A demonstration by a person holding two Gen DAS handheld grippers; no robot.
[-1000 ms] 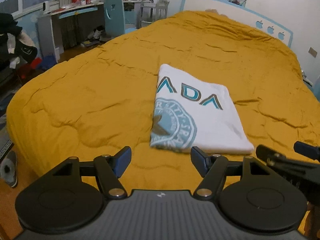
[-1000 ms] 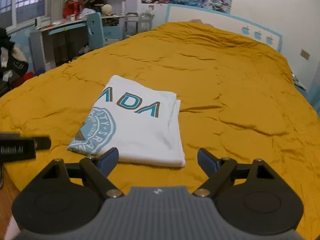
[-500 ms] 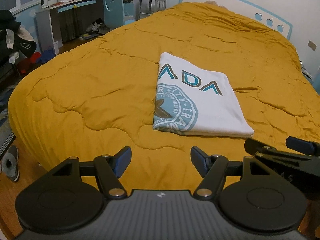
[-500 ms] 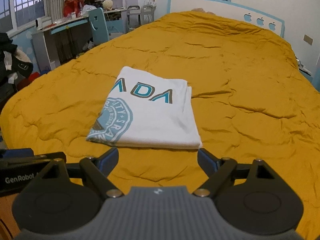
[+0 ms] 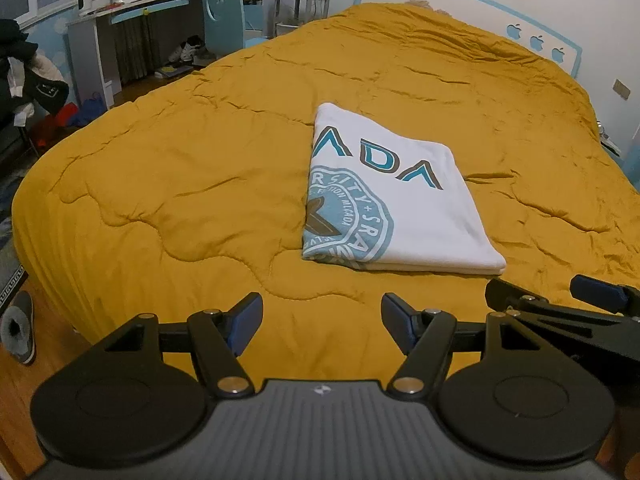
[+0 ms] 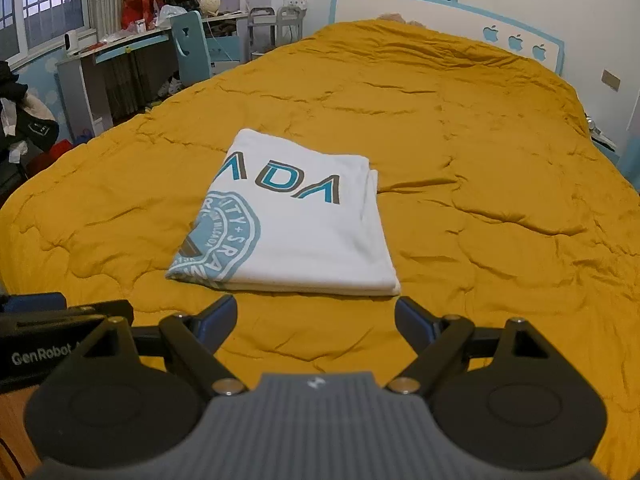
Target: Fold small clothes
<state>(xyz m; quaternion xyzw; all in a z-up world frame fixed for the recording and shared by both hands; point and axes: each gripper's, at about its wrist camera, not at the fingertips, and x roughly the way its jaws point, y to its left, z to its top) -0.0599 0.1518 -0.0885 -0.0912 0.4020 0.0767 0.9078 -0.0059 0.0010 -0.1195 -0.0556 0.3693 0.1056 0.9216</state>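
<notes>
A white T-shirt (image 5: 404, 204) with teal lettering and a round teal emblem lies folded into a neat rectangle on the mustard-yellow quilt (image 5: 180, 184); it also shows in the right wrist view (image 6: 304, 224). My left gripper (image 5: 322, 320) is open and empty, held above the bed's near edge, short of the shirt. My right gripper (image 6: 316, 320) is open and empty, also short of the shirt's near edge. The right gripper shows at the right edge of the left wrist view (image 5: 560, 312), and the left gripper shows at the left edge of the right wrist view (image 6: 60, 320).
The quilt covers a wide bed (image 6: 480, 160) with a white and blue headboard (image 6: 440, 12) at the far end. A desk (image 5: 120, 16) and blue chair (image 5: 222, 12) stand at the left. A slipper (image 5: 18, 328) lies on the wooden floor.
Both grippers have pulled back and risen away from the folded shirt, so it looks farther off. Both stay open. The shirt has not moved.
</notes>
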